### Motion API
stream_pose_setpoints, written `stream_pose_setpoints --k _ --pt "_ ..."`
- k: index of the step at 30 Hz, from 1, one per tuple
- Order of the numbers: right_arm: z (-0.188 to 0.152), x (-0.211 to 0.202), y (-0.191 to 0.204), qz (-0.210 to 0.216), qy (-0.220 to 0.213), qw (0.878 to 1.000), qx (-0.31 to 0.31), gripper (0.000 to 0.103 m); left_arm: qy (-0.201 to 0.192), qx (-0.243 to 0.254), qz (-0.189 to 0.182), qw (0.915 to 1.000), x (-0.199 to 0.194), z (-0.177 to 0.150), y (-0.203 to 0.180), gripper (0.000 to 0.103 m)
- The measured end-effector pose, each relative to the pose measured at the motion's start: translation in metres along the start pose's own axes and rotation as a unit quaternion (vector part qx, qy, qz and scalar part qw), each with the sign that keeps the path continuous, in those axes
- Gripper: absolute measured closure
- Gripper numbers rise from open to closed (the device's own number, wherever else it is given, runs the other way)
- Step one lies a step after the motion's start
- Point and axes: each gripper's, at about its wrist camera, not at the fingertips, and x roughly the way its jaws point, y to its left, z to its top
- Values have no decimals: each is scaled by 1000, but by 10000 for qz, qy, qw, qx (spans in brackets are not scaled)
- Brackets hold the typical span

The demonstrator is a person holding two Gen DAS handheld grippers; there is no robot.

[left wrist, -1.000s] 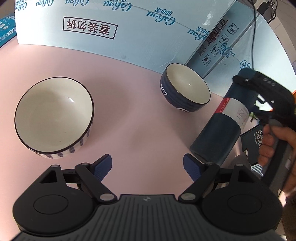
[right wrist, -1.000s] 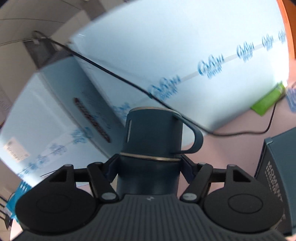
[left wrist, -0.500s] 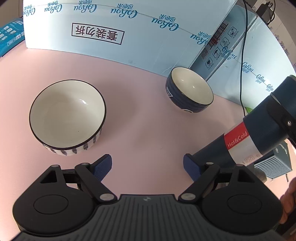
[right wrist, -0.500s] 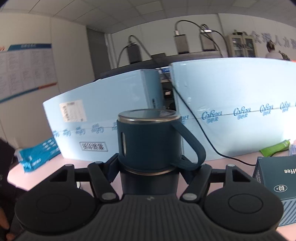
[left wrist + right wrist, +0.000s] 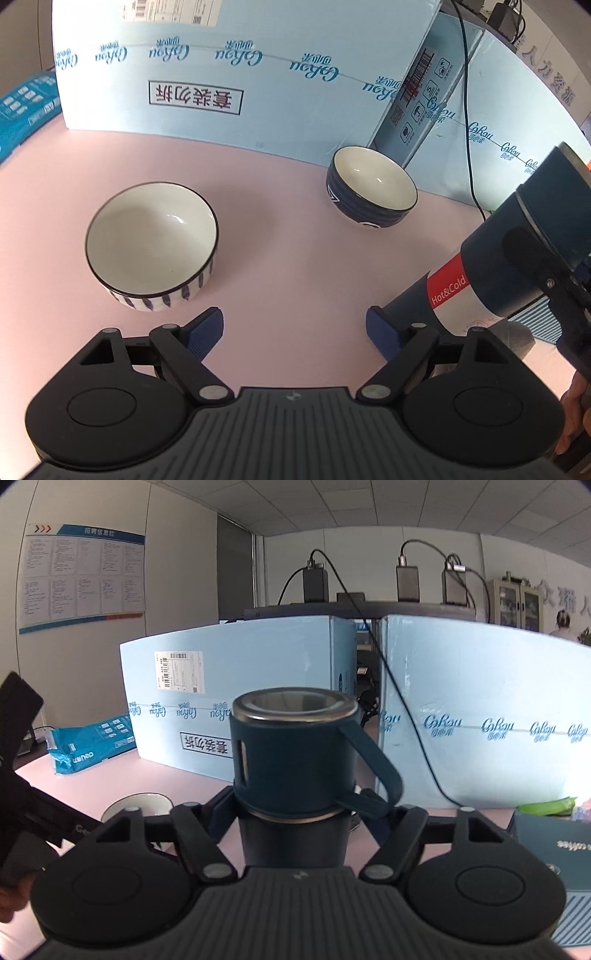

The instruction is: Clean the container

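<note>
Standing behind the pink table (image 5: 295,229), pale blue cartons (image 5: 229,74) wall off a white striped bowl (image 5: 151,240) and a ribbed navy bowl (image 5: 373,188). The right gripper (image 5: 295,812), jaws just widening, brackets the upright navy flask (image 5: 295,760); whether its pads press is unclear. The left gripper (image 5: 295,328) gapes empty.

Matte black handheld grippers with blue pads

The left gripper (image 5: 294,329) and right gripper (image 5: 295,812) are each showing 2 round black hubs, silver pivot screws, a ribbed grey housing and ridged blue pads (image 5: 205,329).
</note>
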Motion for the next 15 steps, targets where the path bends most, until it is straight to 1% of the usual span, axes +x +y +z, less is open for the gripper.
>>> stream_pose_setpoints --k 1,3,5,9,15 --pt "0 -3 0 1 -54 10000 -39 19 -23 58 80 9999 -2 0 -3 21" --pt "1 -5 -4 96 -81 9999 -57 17 -68 195 227 9995 -7 0 -9 21" --pt "1 -7 -7 150 -68 9998 -58 17 -138 346 290 9989 -13 0 -17 21" --pt "-3 -13 -19 222 -100 9997 19 9 -289 527 215 9980 -25 -5 -31 21" --pt "-11 -22 -45 495 -206 9986 3 9 -595 810 76 9949 -42 -7 -53 21"
